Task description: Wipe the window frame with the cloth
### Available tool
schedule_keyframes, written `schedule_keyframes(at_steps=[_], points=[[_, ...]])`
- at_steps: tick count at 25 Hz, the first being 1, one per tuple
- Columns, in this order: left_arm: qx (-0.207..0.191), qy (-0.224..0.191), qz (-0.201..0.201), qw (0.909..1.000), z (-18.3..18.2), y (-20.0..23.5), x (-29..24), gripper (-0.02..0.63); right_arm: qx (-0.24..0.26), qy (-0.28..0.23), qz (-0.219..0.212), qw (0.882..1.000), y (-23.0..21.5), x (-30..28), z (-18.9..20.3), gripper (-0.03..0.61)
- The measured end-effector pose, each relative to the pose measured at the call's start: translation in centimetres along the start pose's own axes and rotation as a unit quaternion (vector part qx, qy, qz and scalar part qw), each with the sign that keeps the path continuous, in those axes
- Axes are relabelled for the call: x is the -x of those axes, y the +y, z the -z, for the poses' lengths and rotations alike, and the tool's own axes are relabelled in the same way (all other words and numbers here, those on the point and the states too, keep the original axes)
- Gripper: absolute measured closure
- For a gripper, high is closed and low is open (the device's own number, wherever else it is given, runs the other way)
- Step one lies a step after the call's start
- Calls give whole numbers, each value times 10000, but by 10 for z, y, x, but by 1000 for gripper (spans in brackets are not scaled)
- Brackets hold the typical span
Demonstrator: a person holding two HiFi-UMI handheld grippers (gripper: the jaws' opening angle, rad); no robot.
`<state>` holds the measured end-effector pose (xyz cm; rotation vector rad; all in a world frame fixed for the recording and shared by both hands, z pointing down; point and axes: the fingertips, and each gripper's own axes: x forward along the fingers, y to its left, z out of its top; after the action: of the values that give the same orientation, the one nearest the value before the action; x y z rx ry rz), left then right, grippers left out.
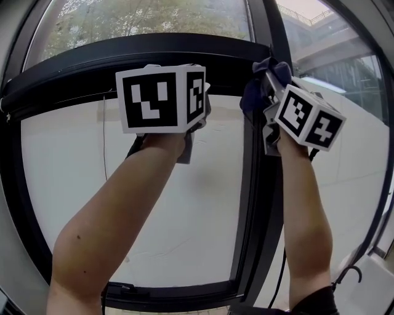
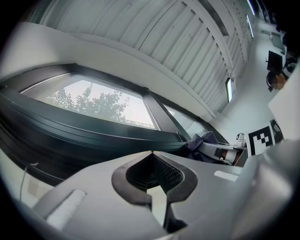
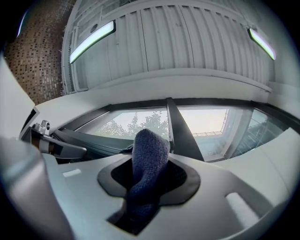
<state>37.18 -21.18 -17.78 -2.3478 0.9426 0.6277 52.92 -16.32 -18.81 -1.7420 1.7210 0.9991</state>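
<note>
The black window frame has a curved horizontal bar (image 1: 123, 52) and an upright post (image 1: 255, 184). A dark blue cloth (image 1: 257, 86) is bunched against the top of the post, where it meets the bar. My right gripper (image 3: 151, 161) is shut on the cloth (image 3: 147, 154), which pokes up out of the jaws; its marker cube (image 1: 308, 117) sits just below-right of the cloth. My left gripper (image 2: 151, 155) is shut with nothing in it, held just below the bar (image 2: 70, 136); its cube (image 1: 160, 98) hides the jaws in the head view.
A frosted pane (image 1: 160, 209) fills the lower sash, with a thin cord (image 1: 104, 147) hanging in front of it. Trees (image 1: 148, 18) show through the upper glass. A black cable (image 1: 280, 277) and a white object (image 1: 375, 286) sit at the lower right.
</note>
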Motion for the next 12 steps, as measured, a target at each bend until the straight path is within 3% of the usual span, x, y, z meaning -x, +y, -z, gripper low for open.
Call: schedule_keyframes(at_steps=[4,12], points=[[217,-29,117,9997,-2,-9,-1,620,-249,126,-102,9996,2,0,1,446],[266,-21,231,9994,0,-7,-10,620,-237,238,-119,9994,7,3,-1,446]])
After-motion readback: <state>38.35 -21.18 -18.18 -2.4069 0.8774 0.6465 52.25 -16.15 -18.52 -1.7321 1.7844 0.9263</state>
